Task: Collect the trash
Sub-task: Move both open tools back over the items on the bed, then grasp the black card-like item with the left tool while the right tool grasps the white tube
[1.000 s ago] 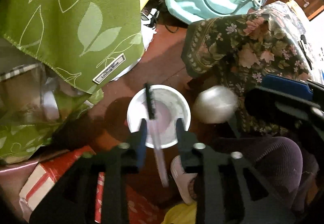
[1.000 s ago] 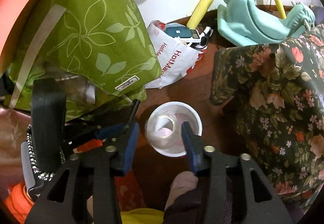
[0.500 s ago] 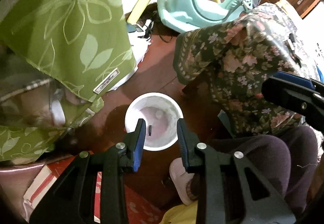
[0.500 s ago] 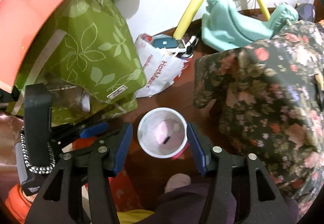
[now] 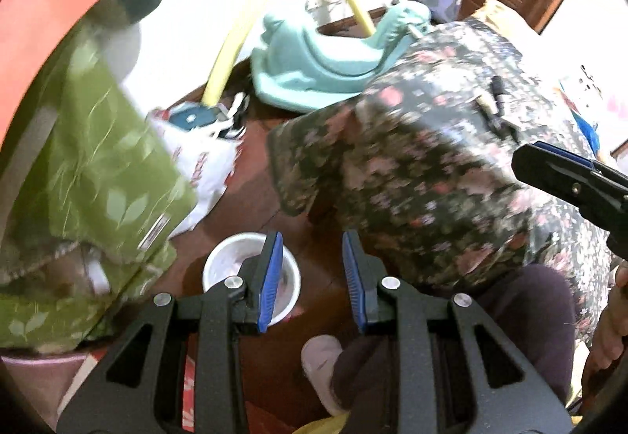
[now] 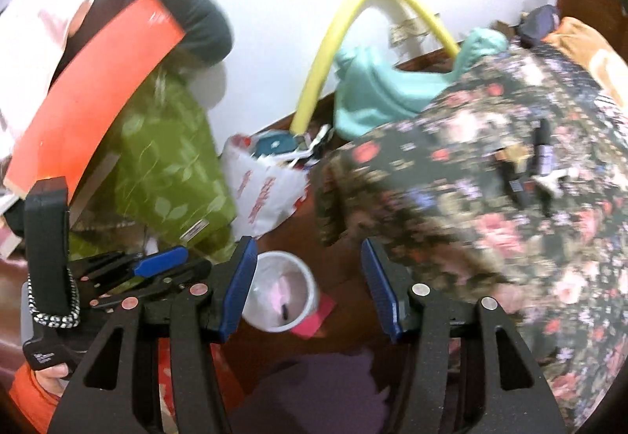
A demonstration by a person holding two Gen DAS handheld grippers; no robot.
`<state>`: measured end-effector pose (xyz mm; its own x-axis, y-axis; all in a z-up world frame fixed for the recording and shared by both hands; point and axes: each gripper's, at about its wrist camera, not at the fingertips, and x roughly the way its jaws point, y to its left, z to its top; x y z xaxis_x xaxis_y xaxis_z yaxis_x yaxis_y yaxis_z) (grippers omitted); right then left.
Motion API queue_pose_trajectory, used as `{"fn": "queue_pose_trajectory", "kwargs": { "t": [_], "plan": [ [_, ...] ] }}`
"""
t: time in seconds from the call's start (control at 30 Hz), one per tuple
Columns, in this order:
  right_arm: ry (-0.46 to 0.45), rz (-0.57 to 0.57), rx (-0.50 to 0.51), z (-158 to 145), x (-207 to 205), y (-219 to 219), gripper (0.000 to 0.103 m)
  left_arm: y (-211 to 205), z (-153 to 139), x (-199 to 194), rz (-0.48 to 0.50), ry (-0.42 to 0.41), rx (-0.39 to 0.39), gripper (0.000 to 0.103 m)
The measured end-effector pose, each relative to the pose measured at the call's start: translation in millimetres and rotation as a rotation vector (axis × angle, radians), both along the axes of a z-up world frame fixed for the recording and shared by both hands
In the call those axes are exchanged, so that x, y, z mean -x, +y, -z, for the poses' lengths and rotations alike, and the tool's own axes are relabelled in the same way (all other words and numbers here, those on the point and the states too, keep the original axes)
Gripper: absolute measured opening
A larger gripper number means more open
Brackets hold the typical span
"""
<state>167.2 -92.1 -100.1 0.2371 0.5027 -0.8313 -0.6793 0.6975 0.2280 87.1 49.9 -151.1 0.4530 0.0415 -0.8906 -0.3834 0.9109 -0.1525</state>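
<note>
- Both grippers have lifted away from the white bin (image 5: 251, 273) since a second ago — it now sits lower and smaller in each view, on the floor by the green bag (image 5: 98, 167).
- Left gripper (image 5: 310, 277): jaws part open, nothing between them.
- Right gripper (image 6: 310, 284): jaws wider, also empty.
- Dropped trash, a dark piece (image 6: 284, 310), lies inside the bin.
- Judgement: this drop looks done — items on the floral cloth (image 6: 490, 218) probably come next.

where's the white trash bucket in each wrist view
Left wrist: white bucket sits low, left of centre, partly hidden behind the left gripper's left finger.
Right wrist: the bucket sits low, just left of centre, between the right gripper's fingers but far below them.
Shared landmark: the green leaf-print cloth, up and left of the bucket in both.
</note>
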Motion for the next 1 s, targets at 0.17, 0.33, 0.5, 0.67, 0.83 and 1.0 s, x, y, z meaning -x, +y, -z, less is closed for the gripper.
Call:
{"fn": "queue_pose_trajectory", "kwargs": {
  "t": [0.17,0.33,0.5,0.67,0.83,1.0],
  "plan": [
    [-0.039,0.096,-0.012,-15.2,-30.6,-46.3,0.052,-31.6,-18.6,-41.7,0.063,-0.032,-0.026,0.030],
    [-0.046,0.201,-0.024,-24.9,-63.4,-92.7,0.052,-56.8,-29.8,-80.3,0.111,-0.057,-0.019,0.030],
    [-0.045,0.308,-0.034,-27.0,-95.4,-142.0,0.052,-84.2,-33.1,-120.8,0.159,-0.070,-0.008,0.030],
    [-0.022,0.406,-0.037,-19.4,-125.1,-188.8,0.052,-105.4,-27.4,-155.4,0.205,-0.065,0.007,0.030],
    [0.032,0.470,-0.030,0.9,-158.9,-215.0,0.052,-122.6,-8.9,-192.4,0.234,-0.038,0.029,0.030],
    [0.031,0.499,-0.004,14.3,-199.6,-223.3,0.052,-134.0,12.3,-225.8,0.254,-0.006,0.027,0.030]
  ]
}}
